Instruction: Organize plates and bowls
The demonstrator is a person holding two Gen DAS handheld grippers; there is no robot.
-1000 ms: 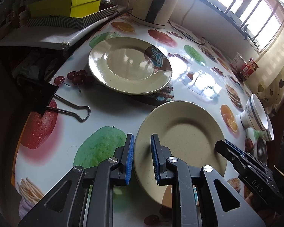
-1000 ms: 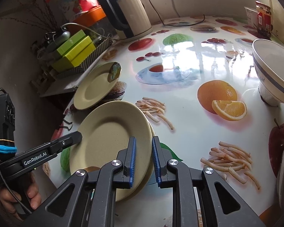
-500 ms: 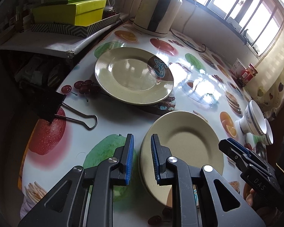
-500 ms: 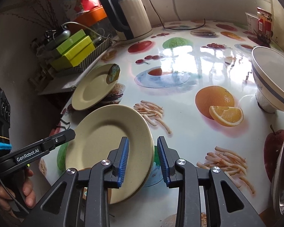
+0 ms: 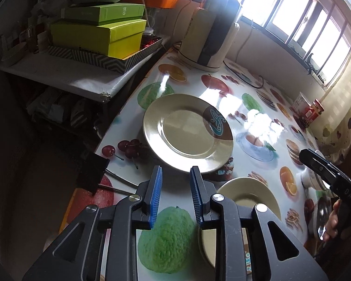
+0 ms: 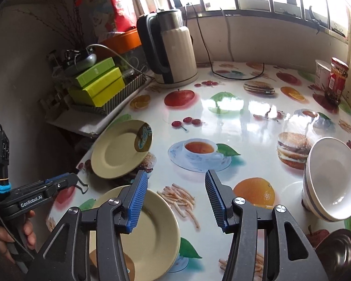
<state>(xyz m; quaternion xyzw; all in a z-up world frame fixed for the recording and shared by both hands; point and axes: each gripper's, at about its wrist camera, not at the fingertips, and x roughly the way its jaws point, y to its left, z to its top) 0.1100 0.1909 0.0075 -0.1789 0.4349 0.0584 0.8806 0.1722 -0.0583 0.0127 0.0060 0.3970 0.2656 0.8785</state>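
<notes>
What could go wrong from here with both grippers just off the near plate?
1. The near beige plate lies at the table's near edge; a nudge from the right gripper, whose jaws have just been opening with nothing between them, might tip it off.
2. The tilted white blue-banded bowls sit close by the right gripper; a sideways swing could knock them.
3. The left gripper, open and empty, might clip the far beige plate.

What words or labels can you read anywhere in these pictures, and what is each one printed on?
"GenRobot.AI": on the side of the left gripper, seen from the right wrist.
"DAS": on the right gripper, seen from the left wrist; possibly cut off.
Print on the green boxes, the red-labelled jar and the sticker on the far plate: too small or blurred to read.
</notes>
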